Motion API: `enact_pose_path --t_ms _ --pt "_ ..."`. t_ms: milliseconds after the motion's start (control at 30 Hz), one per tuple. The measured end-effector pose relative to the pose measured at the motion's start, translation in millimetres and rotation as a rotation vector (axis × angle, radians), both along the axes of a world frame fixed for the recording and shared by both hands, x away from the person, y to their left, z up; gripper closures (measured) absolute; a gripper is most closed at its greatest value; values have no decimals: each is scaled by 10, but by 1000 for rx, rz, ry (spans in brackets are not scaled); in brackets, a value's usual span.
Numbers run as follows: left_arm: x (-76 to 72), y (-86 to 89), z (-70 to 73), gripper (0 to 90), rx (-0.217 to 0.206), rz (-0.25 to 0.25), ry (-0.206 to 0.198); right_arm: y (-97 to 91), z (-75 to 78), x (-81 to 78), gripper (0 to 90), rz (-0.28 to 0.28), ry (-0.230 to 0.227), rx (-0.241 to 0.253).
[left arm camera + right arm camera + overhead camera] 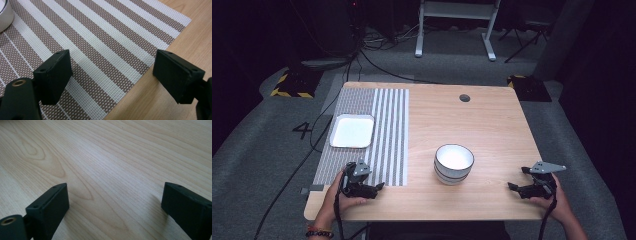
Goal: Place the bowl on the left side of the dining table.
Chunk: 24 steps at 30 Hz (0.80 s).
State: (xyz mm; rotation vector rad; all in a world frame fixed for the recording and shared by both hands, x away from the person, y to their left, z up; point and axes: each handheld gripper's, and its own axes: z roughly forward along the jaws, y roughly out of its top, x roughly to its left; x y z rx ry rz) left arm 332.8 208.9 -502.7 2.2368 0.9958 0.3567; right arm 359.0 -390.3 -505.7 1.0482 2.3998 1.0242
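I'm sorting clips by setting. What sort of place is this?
Probably a lab or studio set up for recording, not a home: a wooden table stands on grey carpet amid trailing floor cables, yellow-black hazard tape and dark surroundings.

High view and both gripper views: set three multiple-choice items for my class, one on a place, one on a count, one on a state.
1. Where does the square white plate lie?
A. on the striped mat
B. on bare wood
C. inside the bowl

2. How many dishes stand on the table?
A. one
B. two
C. four

3. How do the jaws of the left gripper stand?
A. shut on the bowl
B. shut on the mat
C. open, holding nothing

Answers: 1 A, the mat shows all round the plate. 2 B, the plate and the round bowl. 3 C, only mat and wood show between the jaws.
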Motion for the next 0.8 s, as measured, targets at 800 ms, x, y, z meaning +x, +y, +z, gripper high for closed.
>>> enact_pose_path --t_ms 800 --pt "-67 -174 188 159 16 -55 -25 0 0 0 78 0 0 0"
